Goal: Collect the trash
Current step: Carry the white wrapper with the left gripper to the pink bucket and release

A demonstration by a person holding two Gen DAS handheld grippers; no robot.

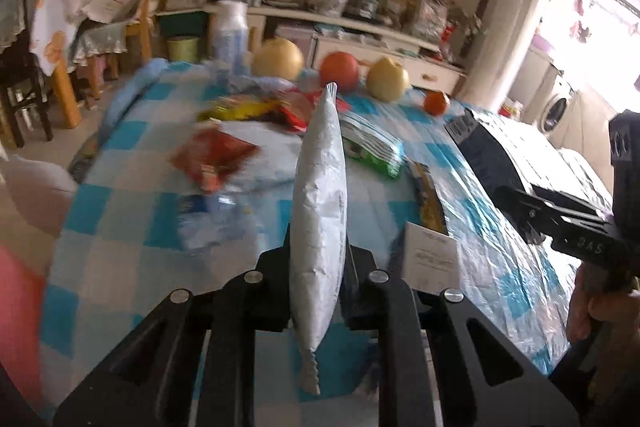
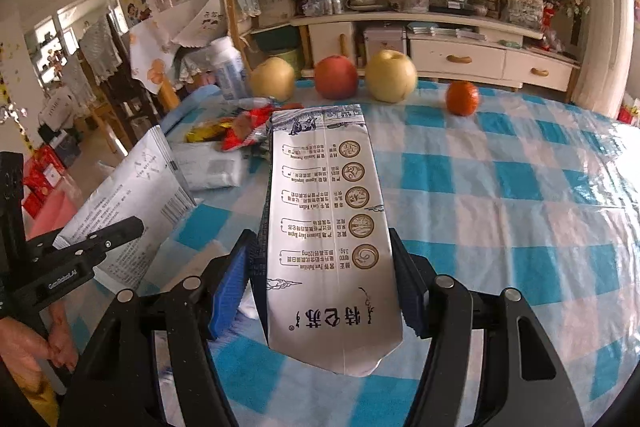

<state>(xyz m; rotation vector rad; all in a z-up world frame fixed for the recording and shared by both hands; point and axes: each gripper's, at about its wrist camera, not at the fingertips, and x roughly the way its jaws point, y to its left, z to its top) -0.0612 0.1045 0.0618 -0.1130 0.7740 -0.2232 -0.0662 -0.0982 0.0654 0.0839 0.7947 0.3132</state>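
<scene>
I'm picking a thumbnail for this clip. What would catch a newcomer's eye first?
The white pouch pinched edge-on in the left claw, and the milk carton gripped lengthwise in the right claw. Behind them, a row of fruit lines the far edge of the blue-checked table, with wrappers scattered left.

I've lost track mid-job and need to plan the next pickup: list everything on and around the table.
pouch: one, silvery white, in left tongs
carton: one, white, in right tongs
wrappers: several, red, yellow, green, mid-table
pears: two, yellow, far edge
apple: one, red, between the pears
orange: one, right of the pears
bottle: one, white, far left corner
tablecloth: one, blue-white check
hand: one, on left tongs' handle
</scene>
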